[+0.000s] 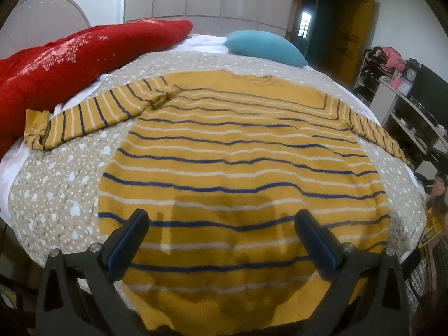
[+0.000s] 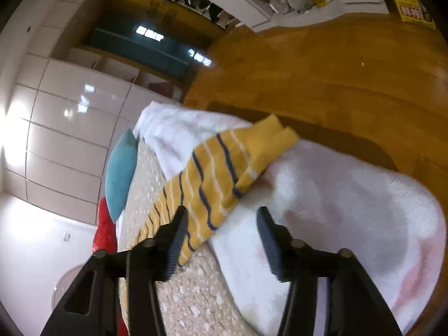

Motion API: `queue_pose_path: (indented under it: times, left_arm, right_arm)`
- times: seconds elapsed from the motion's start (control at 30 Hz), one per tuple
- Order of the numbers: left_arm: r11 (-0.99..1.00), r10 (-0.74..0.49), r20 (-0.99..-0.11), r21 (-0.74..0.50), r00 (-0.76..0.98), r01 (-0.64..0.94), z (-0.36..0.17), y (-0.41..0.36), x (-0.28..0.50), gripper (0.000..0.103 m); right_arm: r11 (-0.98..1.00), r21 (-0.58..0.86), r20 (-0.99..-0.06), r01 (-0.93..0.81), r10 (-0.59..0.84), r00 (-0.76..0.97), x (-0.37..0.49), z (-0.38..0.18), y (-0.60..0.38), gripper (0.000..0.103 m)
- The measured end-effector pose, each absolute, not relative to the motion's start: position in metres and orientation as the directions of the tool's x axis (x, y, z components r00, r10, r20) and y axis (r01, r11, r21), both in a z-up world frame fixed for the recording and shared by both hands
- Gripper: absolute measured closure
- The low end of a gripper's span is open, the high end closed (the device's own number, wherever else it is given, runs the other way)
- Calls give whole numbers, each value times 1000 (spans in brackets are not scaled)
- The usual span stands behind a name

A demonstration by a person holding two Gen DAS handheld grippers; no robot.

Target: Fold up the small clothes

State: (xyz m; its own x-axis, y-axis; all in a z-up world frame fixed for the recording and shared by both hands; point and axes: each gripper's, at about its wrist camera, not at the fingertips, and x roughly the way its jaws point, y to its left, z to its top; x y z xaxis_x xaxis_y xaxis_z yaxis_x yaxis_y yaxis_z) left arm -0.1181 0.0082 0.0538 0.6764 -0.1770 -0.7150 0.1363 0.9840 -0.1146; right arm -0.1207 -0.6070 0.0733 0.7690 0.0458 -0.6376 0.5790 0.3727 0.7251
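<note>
- Yellow striped sweater (image 1: 240, 151) spread flat on the dotted bedspread (image 1: 56, 184), both sleeves out (right sleeve (image 2: 212, 179) trailing onto a white blanket (image 2: 350, 196)).
- Left gripper (image 1: 222, 218) wide open above the hem, holding nothing.
- Right gripper (image 2: 221, 218) open too, empty, beside that sleeve.

A bed with a dotted beige quilt (image 1: 56, 184) carries the striped yellow sweater (image 1: 240, 162) spread flat ahead of the left gripper (image 1: 221, 224), a red blanket (image 1: 70, 64) far left, a teal pillow (image 1: 266, 46) beyond.

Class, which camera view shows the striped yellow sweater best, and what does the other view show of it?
The left wrist view: the striped yellow sweater lies spread flat on the bed, body, neckline and both sleeves visible. The right wrist view shows only one sleeve and its cuff, draped over a white blanket.
</note>
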Motion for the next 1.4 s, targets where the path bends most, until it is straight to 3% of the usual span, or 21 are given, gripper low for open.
queue_pose_path:
  times: [0.13, 0.2, 0.23, 0.27, 0.33, 0.5, 0.73, 0.93, 1.13, 1.23, 1.33, 1.4]
  left_arm:
    - [985, -170, -698, -113, 696, 127, 61, 13, -121, 0]
    - [986, -168, -694, -120, 701, 117, 63, 16, -121, 0]
    - [986, -167, -692, -126, 703, 110, 64, 19, -121, 0]
    - [985, -168, -688, -135, 706, 102, 65, 24, -121, 0]
    - [984, -171, -678, -150, 715, 94, 67, 31, -121, 0]
    - [978, -187, -658, -196, 730, 74, 67, 55, -122, 0]
    - [971, -178, -629, -237, 757, 31, 65, 91, -131, 0]
    - [969, -138, -605, -247, 784, -21, 64, 128, -146, 0]
    - [956, -139, -613, -288, 778, -56, 52, 158, -153, 0]
    - [949, -153, -607, -311, 780, -55, 49, 165, -154, 0]
    - [945, -164, -613, -322, 773, -55, 46, 166, -151, 0]
    - [943, -173, -619, -329, 766, -53, 43, 163, -148, 0]
  right_arm:
    - [404, 654, -698, 640, -4, 716, -90, 62, -605, 42]
    - [445, 582, -739, 681, -61, 671, -72, 63, -608, 59]
    - [464, 547, -760, 697, -73, 646, -64, 64, -608, 86]
    - [481, 506, -782, 716, -93, 616, -56, 65, -607, 94]
    - [518, 455, -796, 724, -128, 591, -45, 79, -601, 96]
    - [700, 366, -754, 612, -162, 637, 2, 142, -536, 97]
    - [901, 349, -708, 259, 72, 702, 116, 192, -342, 97]
    - [957, 289, -751, -18, 238, 615, 185, 158, -150, 97]
    - [969, 145, -848, -200, 225, 480, 214, 85, -23, 96]
    - [964, 50, -874, -261, 168, 455, 215, 57, 6, 87]
    - [941, -71, -856, -331, 112, 505, 199, 49, 30, 59]
    - [905, -160, -836, -393, 88, 542, 187, 49, 48, 53]
